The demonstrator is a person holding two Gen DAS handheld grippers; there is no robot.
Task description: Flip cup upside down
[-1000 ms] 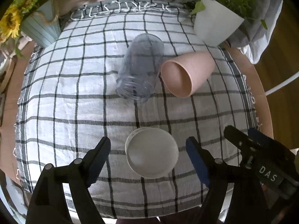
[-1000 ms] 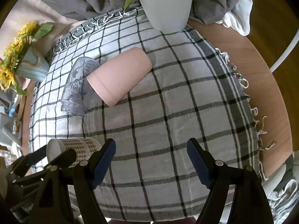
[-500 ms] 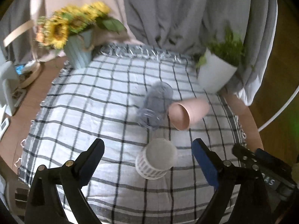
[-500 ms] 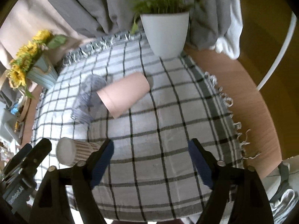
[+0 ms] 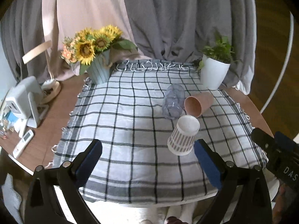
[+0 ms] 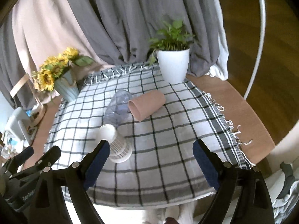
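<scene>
A white cup with a brown striped pattern (image 5: 182, 136) stands upside down on the checked tablecloth (image 5: 121, 123), base up; it also shows in the right wrist view (image 6: 115, 143). Behind it a clear plastic cup (image 5: 172, 101) and a pink cup (image 5: 199, 103) lie on their sides, touching. My left gripper (image 5: 147, 160) is open and empty, near the table's front edge, left of the white cup. My right gripper (image 6: 149, 160) is open and empty, right of the white cup.
A sunflower vase (image 5: 97, 63) stands at the back left and a white plant pot (image 5: 214, 72) at the back right. Grey curtains hang behind. White devices and a remote (image 5: 23, 142) lie on the wooden table at left.
Both grippers have pulled back and up from the table, widening the view. The white cup stays upside down on the cloth where it was.
</scene>
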